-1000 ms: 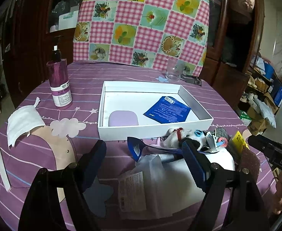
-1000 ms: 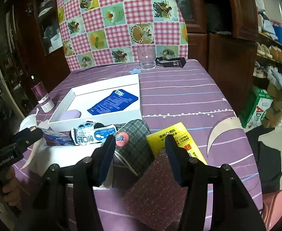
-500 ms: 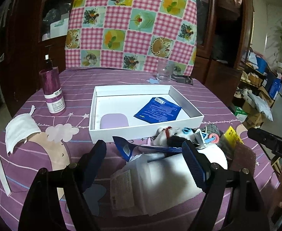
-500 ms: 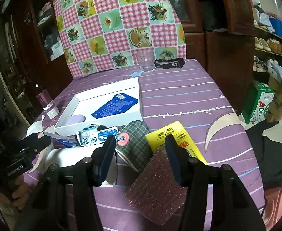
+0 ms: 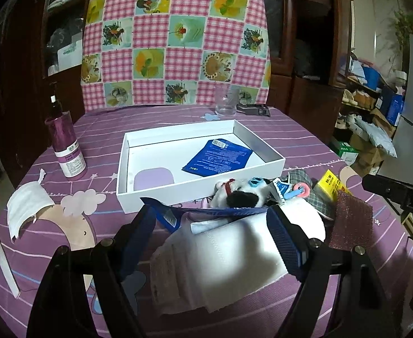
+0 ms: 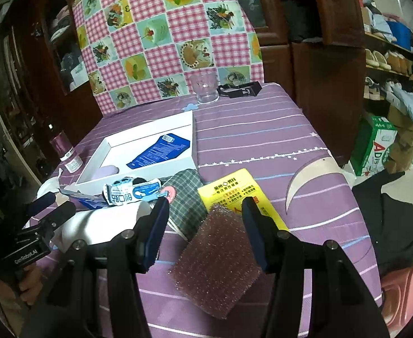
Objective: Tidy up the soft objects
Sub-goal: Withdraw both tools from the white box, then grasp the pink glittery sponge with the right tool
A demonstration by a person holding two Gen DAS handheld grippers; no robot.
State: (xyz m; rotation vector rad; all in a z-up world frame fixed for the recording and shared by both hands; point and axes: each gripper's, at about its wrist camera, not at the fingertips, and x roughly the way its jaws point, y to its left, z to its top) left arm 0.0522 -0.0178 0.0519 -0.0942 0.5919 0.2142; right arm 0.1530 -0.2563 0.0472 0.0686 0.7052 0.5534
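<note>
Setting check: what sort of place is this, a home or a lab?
Most likely a lived-in home room: a table under a purple cartoon tablecloth, dark wooden cabinets, and shoe shelves beside stacked boxes.

Open purple striped table (image 6: 262,129) right of the shallow white cardboard box (image 5: 274,162) — bare cloth to the far edge, save a clear drinking glass (image 6: 205,88) and a black clip (image 6: 240,89) at the back. Inside the box, free floor toward its far wall, behind a blue foil sachet (image 5: 219,160) and a lilac pad (image 5: 153,178). In front of it, crowded: white folded cloth (image 5: 234,256), plush toy (image 5: 240,194), plaid pouch (image 6: 188,198), yellow packet (image 6: 236,190), maroon sponge (image 6: 216,262). At the left, a purple pump bottle (image 5: 67,148) and a white face mask (image 5: 23,208) narrow the way.
</note>
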